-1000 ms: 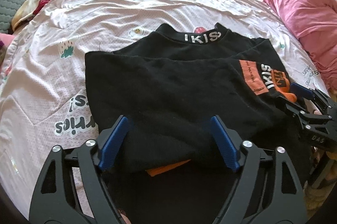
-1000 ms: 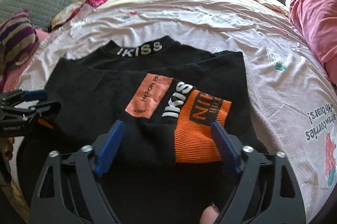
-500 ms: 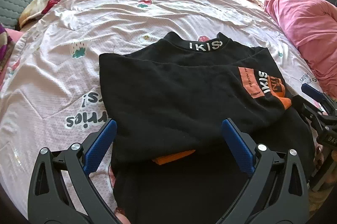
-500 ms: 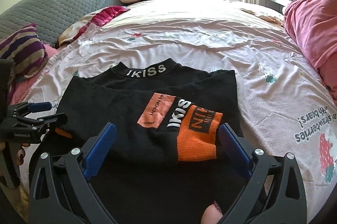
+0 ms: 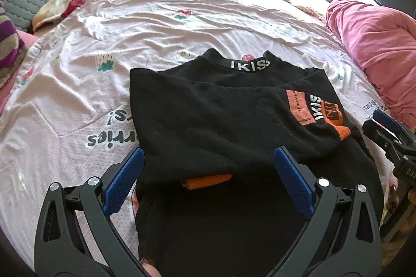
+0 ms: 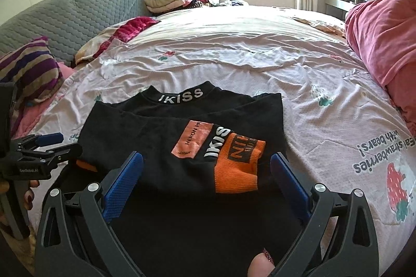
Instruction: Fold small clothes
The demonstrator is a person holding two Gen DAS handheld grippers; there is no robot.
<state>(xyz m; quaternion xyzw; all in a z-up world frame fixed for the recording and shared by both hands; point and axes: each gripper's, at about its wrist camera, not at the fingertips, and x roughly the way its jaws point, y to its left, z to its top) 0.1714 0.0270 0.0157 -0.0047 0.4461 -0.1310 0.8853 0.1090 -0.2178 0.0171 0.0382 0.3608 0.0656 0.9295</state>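
A bed (image 6: 260,48) under a pale pink sheet printed with strawberries fills both views. A pink blanket (image 6: 384,37) is heaped along its right side, and a grey quilted headboard (image 6: 67,14) stands at the left. A black top (image 5: 223,115) lies flat on the sheet near the front edge, both sleeves folded across its body, one orange cuff (image 6: 236,167) on top. The left tongs (image 5: 208,183) and right tongs (image 6: 208,183) hover over its near half, jaws just spread wide, gripping nothing.

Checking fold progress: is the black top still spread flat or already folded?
Partly folded: the black top has both sleeves laid across its body, one orange cuff on top, while its lower part still lies unfolded.
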